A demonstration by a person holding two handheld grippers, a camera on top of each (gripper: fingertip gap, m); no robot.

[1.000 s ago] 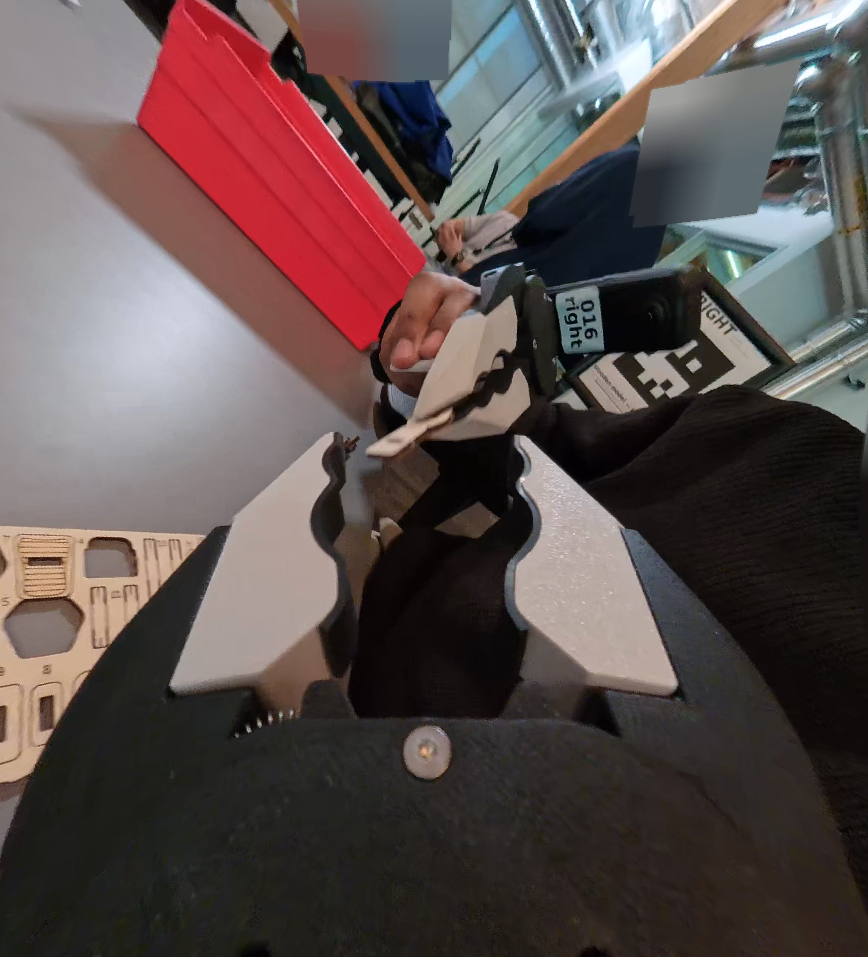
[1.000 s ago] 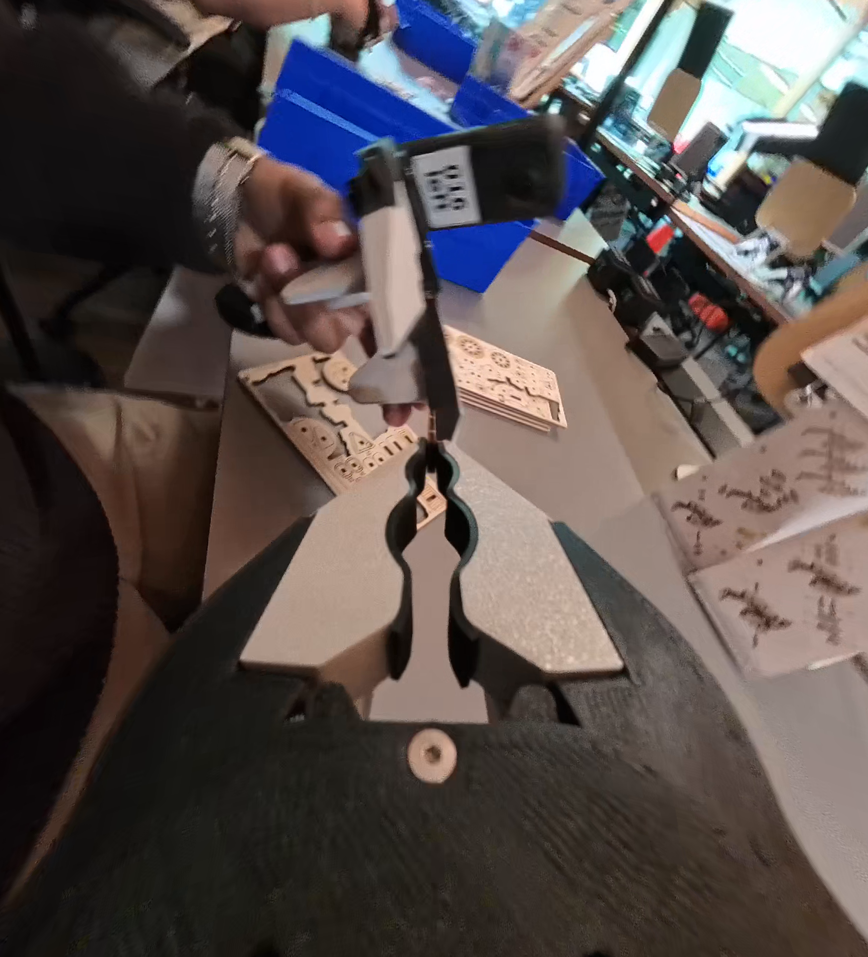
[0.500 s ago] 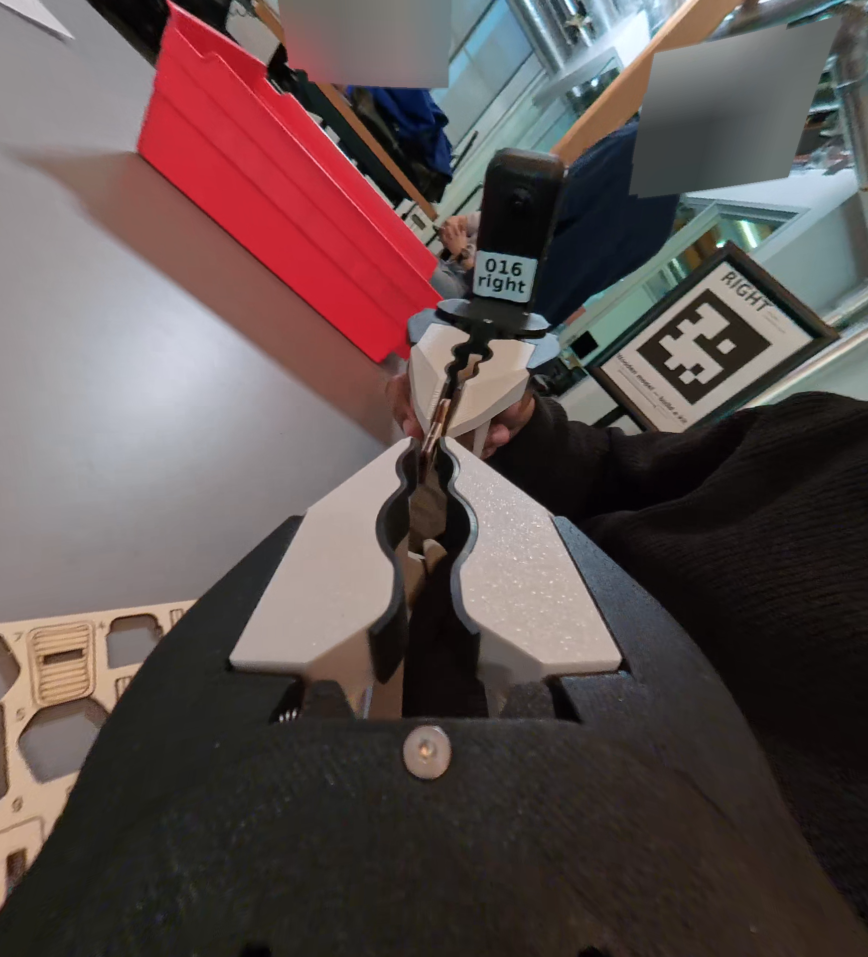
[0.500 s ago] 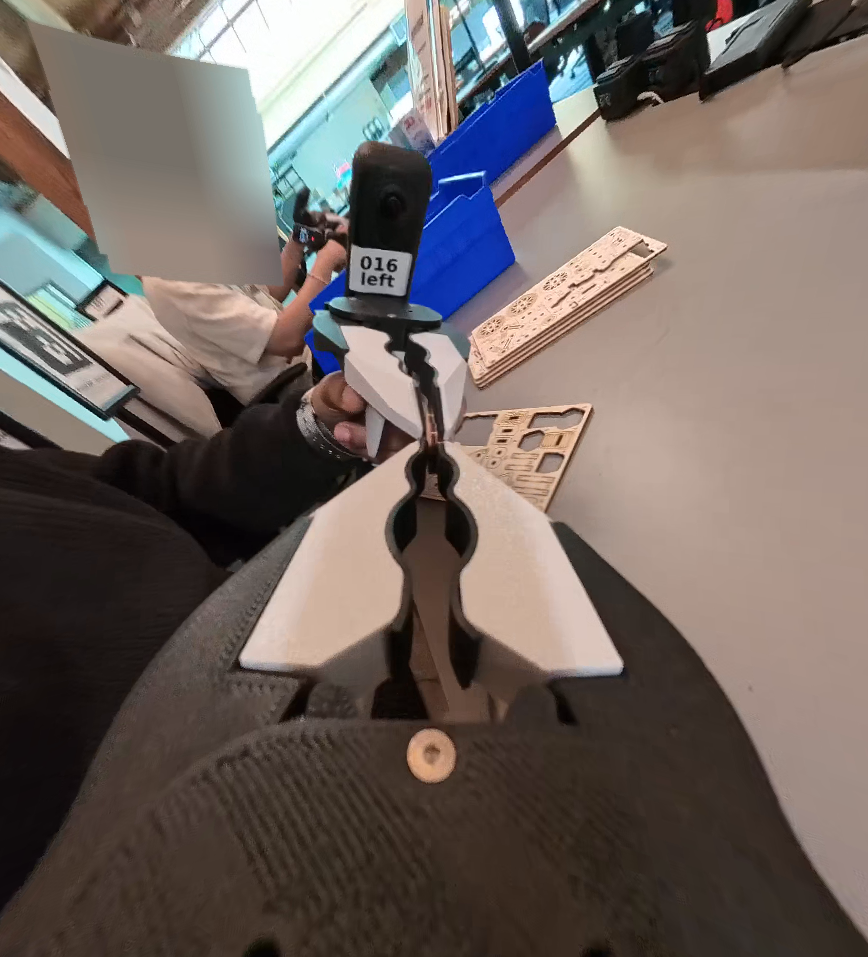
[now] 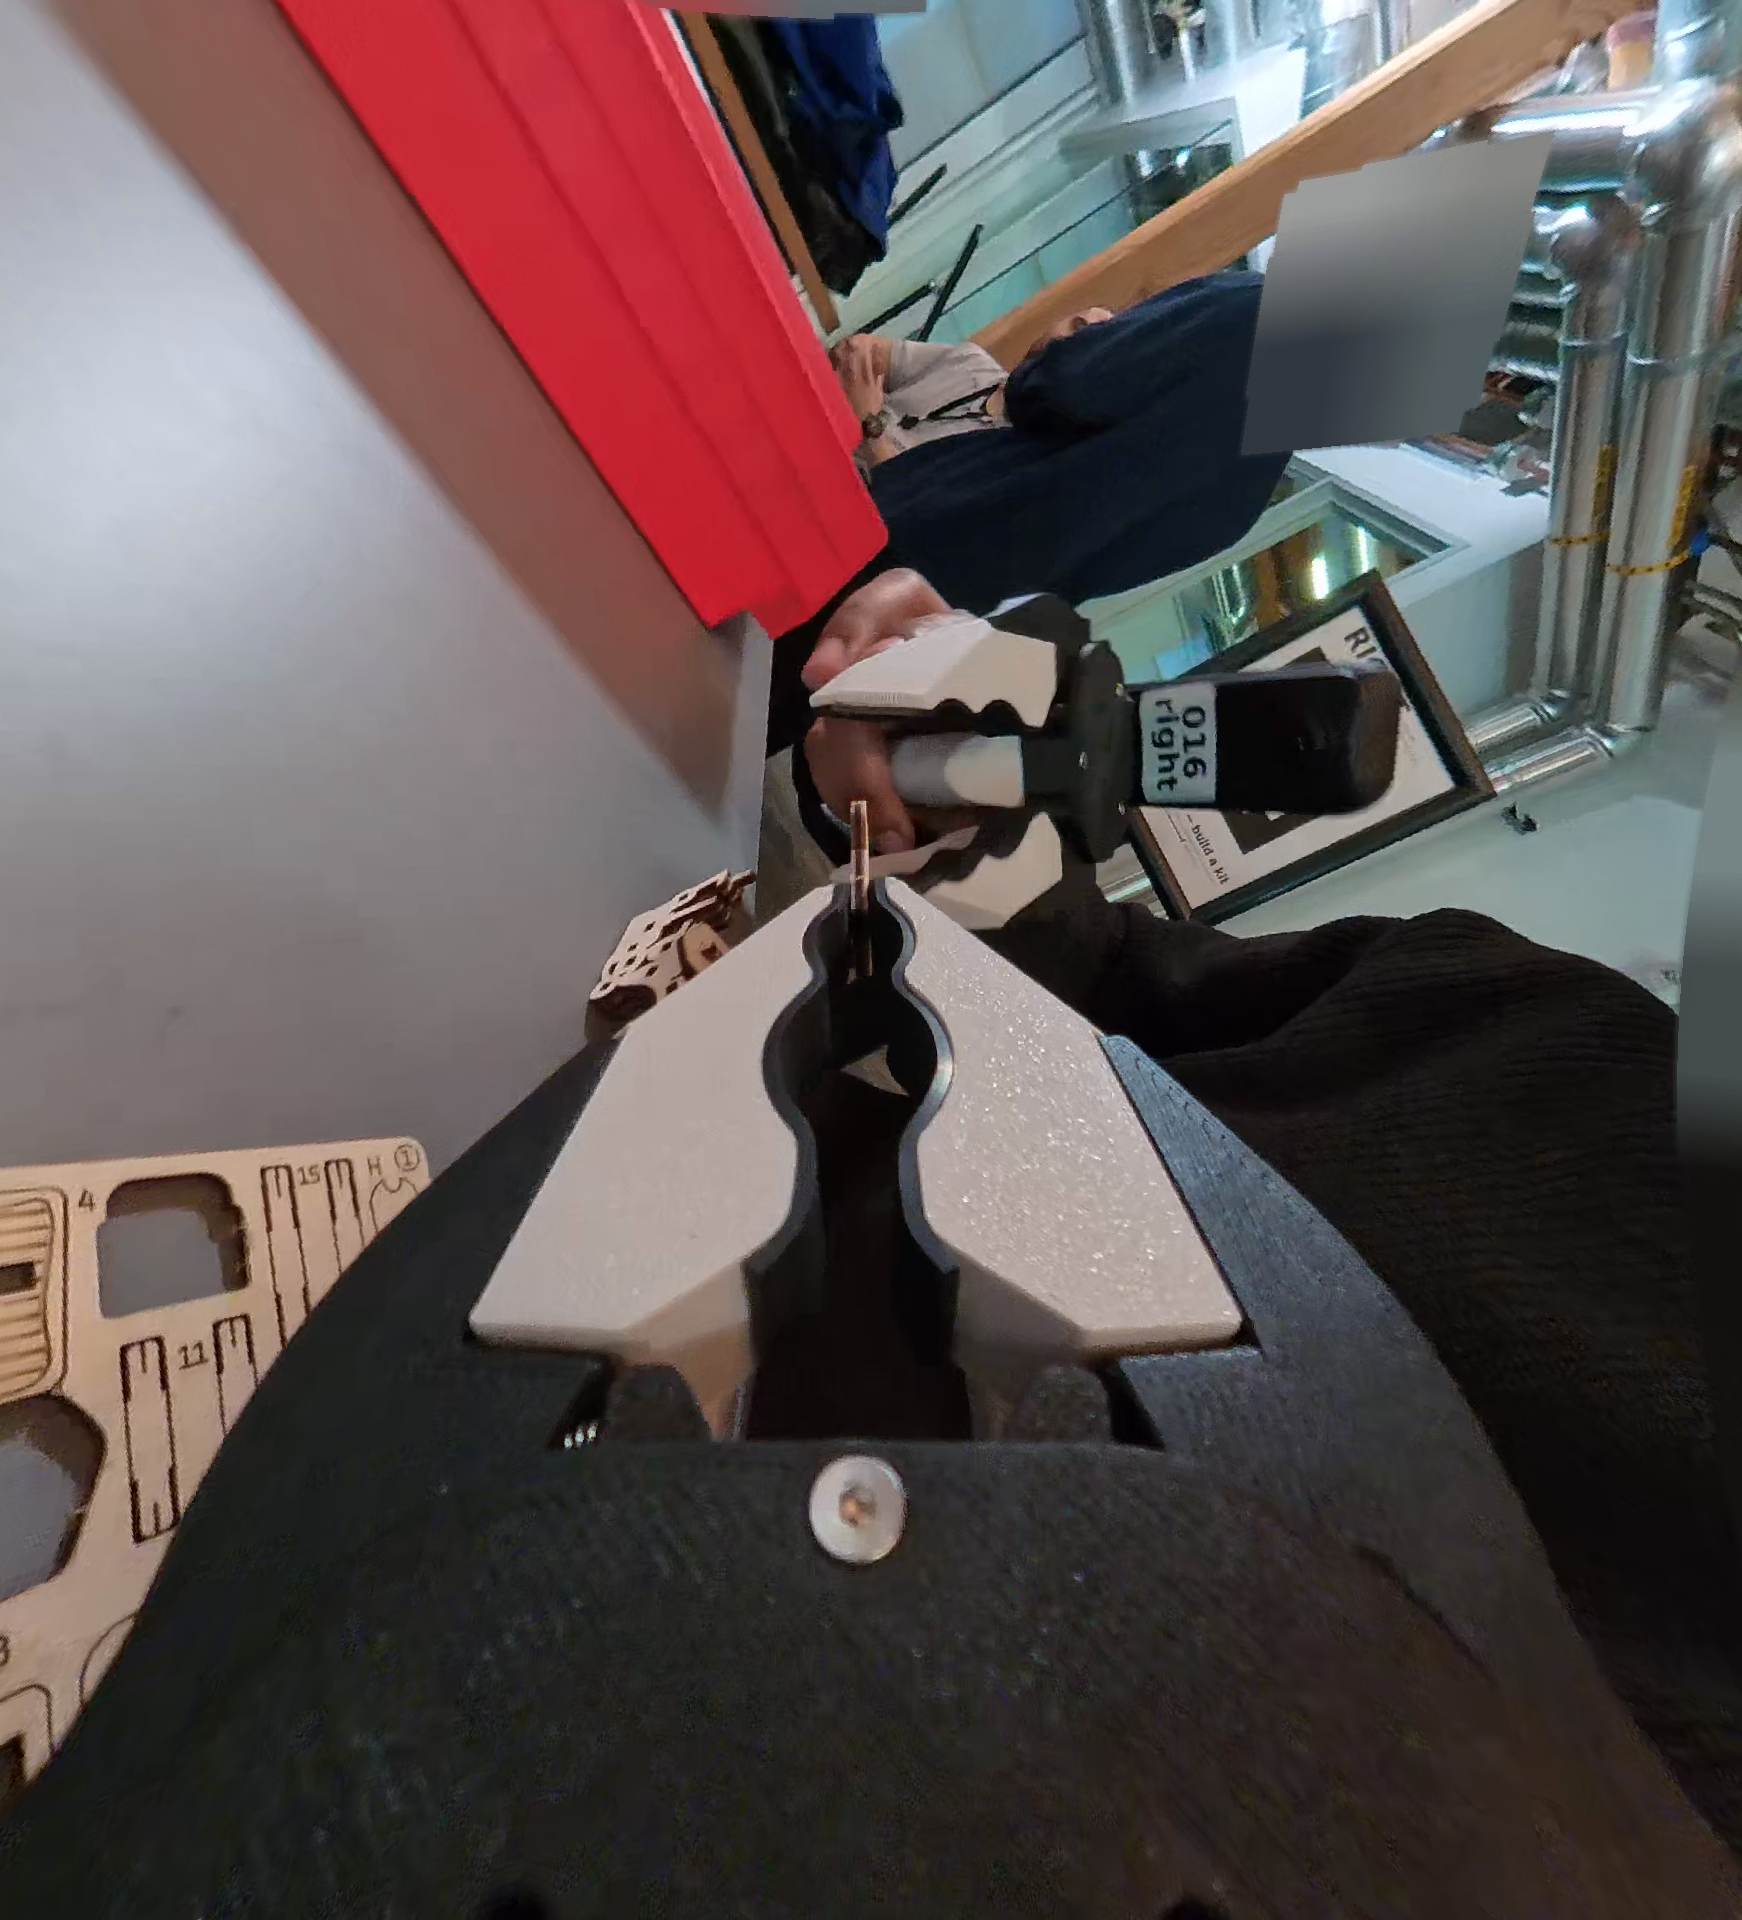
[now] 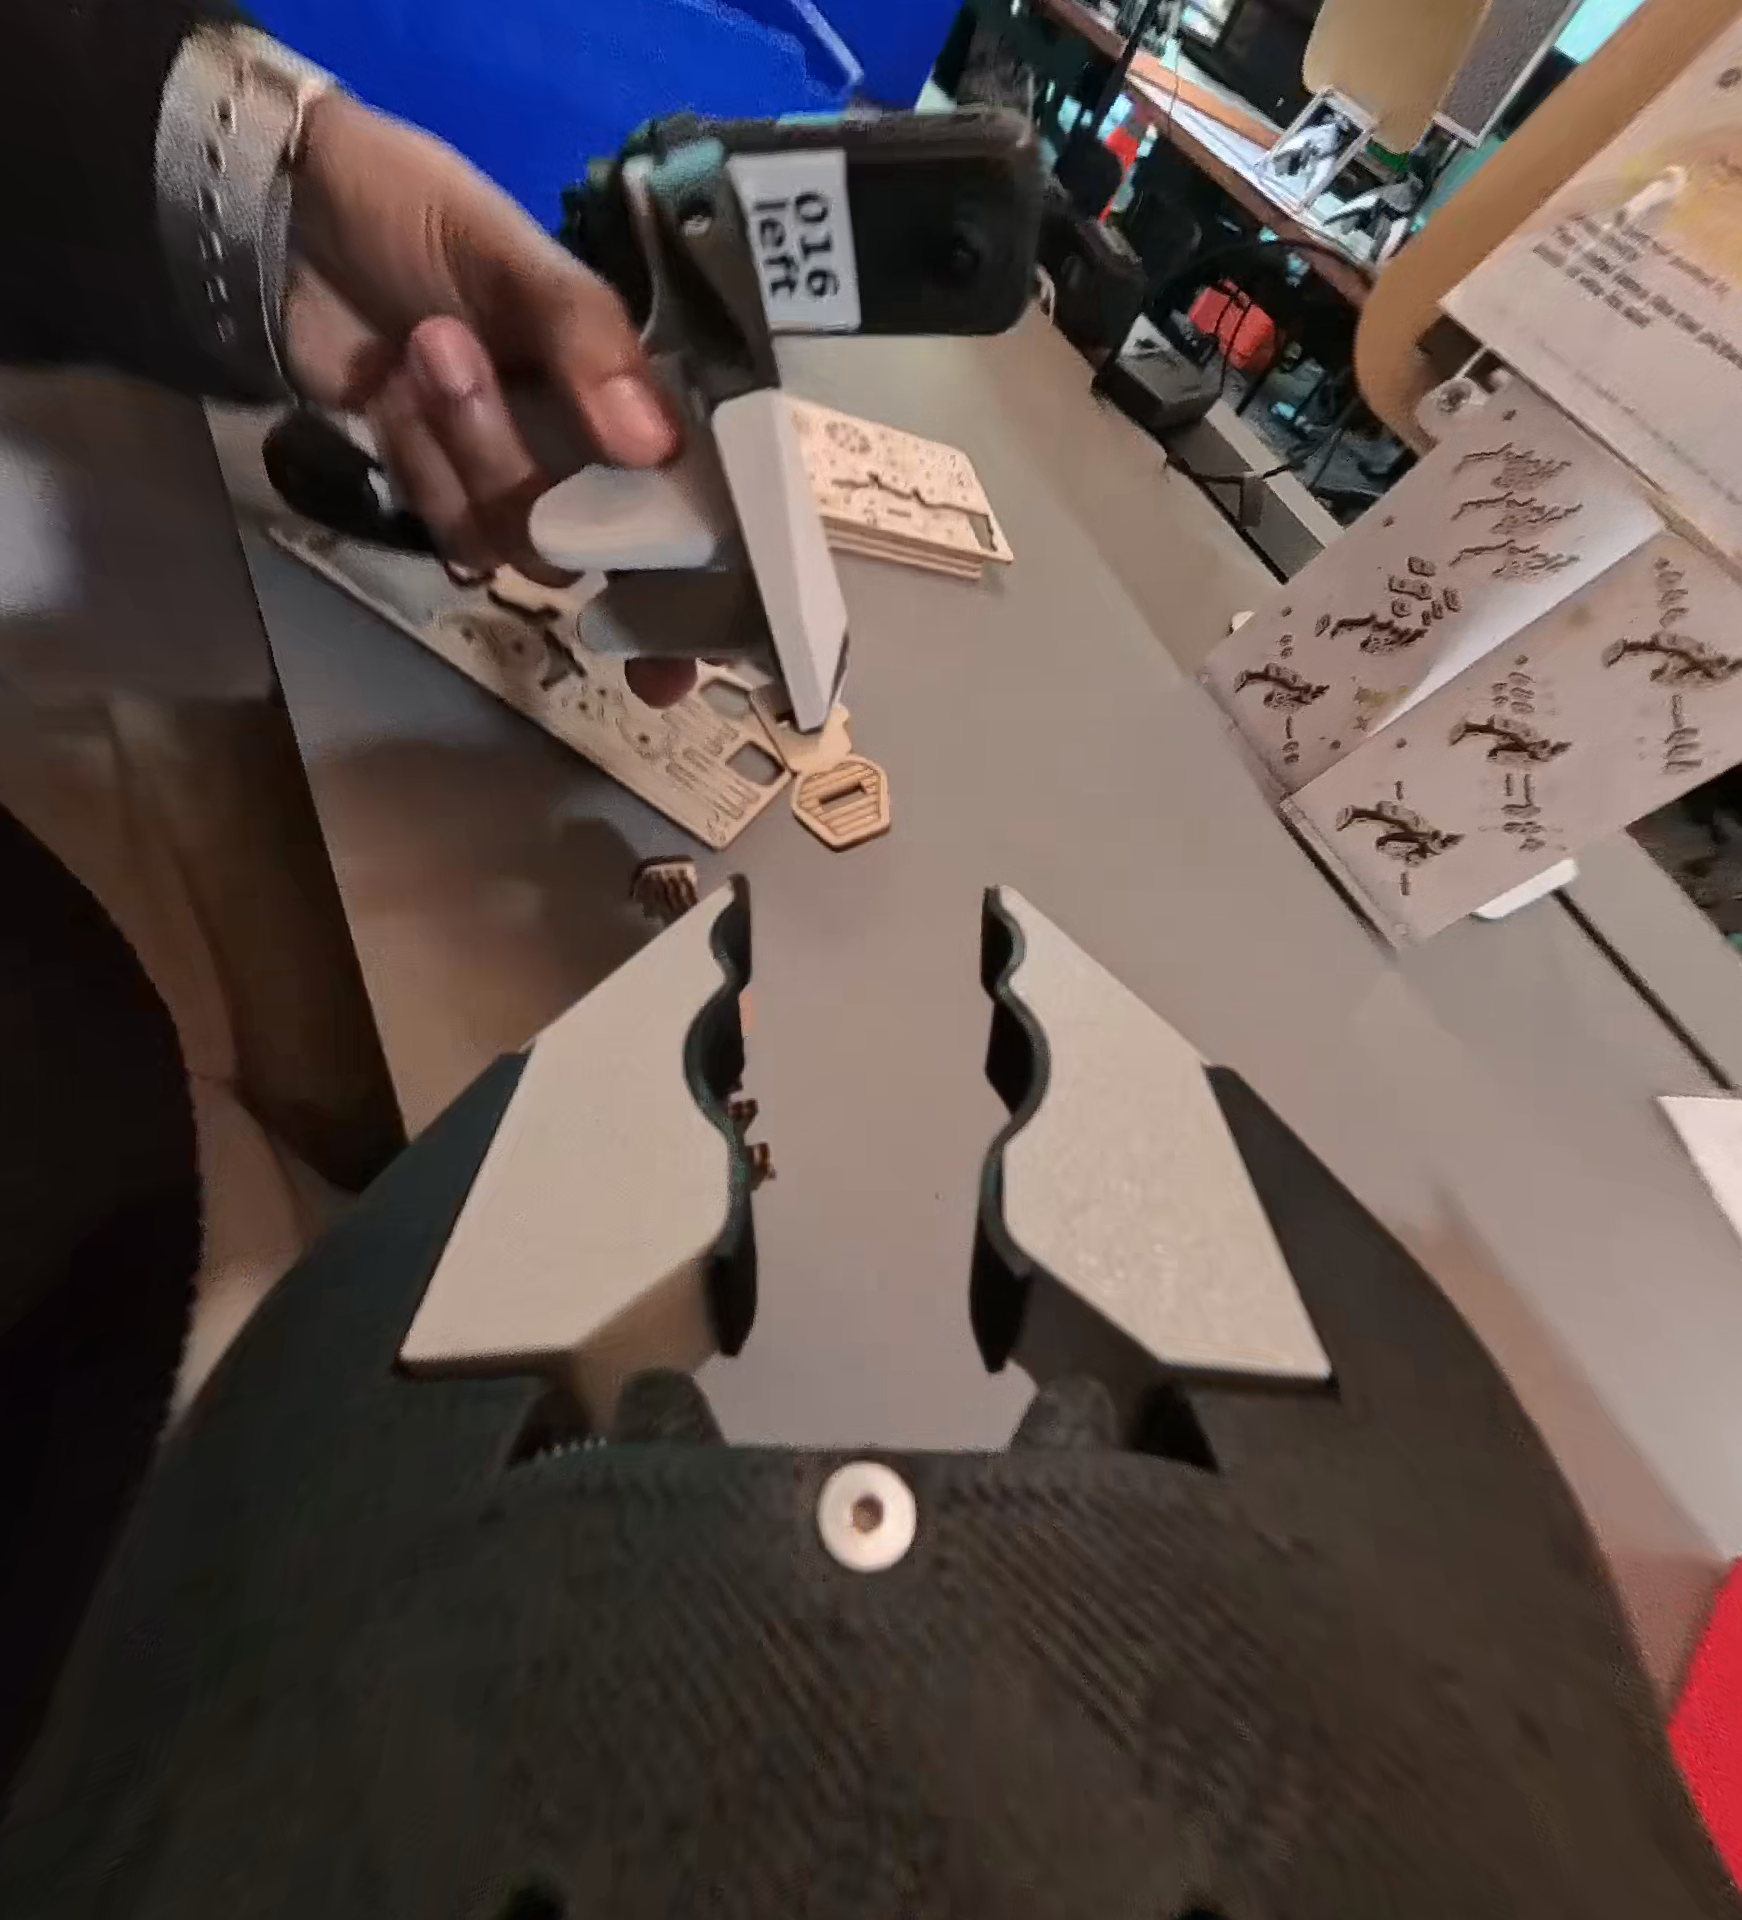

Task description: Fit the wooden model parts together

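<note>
My left gripper [image 5: 859, 906] is shut on a thin wooden part [image 5: 858, 847], seen edge-on and sticking out past the tips. In the right wrist view the left gripper [image 6: 817, 715] holds this part [image 6: 839, 805], flat with a ribbed hexagonal end, just above the grey table [image 6: 1002, 790]. My right gripper [image 6: 862, 925] is open and empty, a short way in front of the part. It also shows in the left wrist view [image 5: 831, 790], open, held in a hand just beyond the part. A small wooden sub-assembly [image 5: 675, 951] lies on the table next to my left fingers.
A punched-out wooden sheet [image 5: 67, 1351] lies under the left gripper, also in the right wrist view [image 6: 628, 707]. A stack of wooden sheets [image 6: 908, 499] lies farther back. Instruction pages [image 6: 1469, 675] stand at the right. A red bin [image 5: 586, 260] and a blue bin [image 6: 586, 62] stand on the table. The tips of both grippers are at nearly the same place.
The left gripper closed on the wooden part that the right gripper held. The right gripper has since opened, let go and drawn back; the left gripper keeps the part.
</note>
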